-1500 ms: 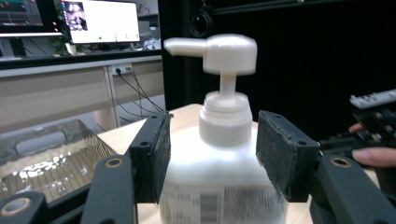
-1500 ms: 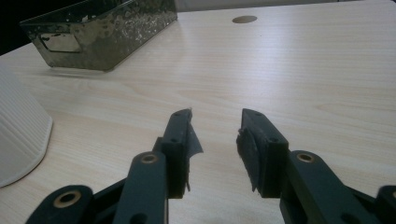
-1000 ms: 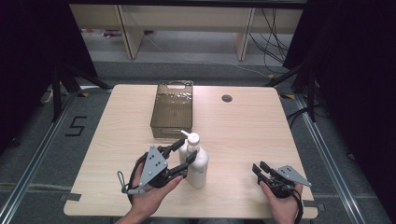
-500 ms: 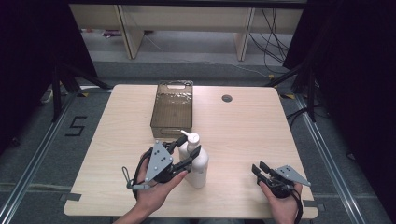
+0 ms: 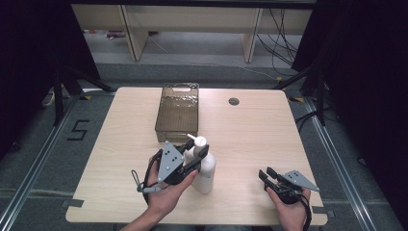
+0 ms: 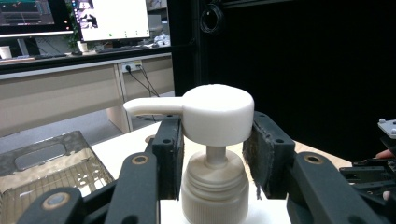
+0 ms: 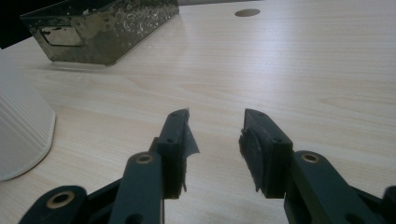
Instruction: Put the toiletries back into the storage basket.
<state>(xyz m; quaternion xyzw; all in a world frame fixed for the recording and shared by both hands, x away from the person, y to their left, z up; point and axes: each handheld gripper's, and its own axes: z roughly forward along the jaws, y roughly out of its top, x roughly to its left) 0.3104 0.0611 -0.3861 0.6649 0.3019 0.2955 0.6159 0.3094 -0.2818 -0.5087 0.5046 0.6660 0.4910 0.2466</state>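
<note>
A white pump bottle (image 5: 204,168) stood upright on the pale wooden desk (image 5: 250,130), toward its near edge and a little left of the middle, with its spout (image 6: 152,106) pointing away toward the far side. The left hand-held gripper (image 5: 192,155) had its two black jaws set either side of the bottle's neck, just under the round pump head (image 6: 218,115); from the left gripper view the jaws stood close against the ribbed collar (image 6: 215,191) and the head, but whether they truly pressed on it I could not tell. The person's left hand (image 5: 163,195) carried that gripper from below and behind, and the grey three-cornered plate (image 5: 170,160) on top tilted toward the left. Just beyond the bottle, toward the far side of the desk, lay a smoky translucent bin (image 5: 177,113), long and narrow, with a handle slot at its far end. Well apart to the right, near the front right corner, the right hand-held gripper (image 5: 265,174) rested low over the desk in the person's right hand (image 5: 288,207), its jaws parted with bare wood between them and nothing held. A small dark round hole (image 5: 234,101) sat in the desk top toward the far side.
</note>
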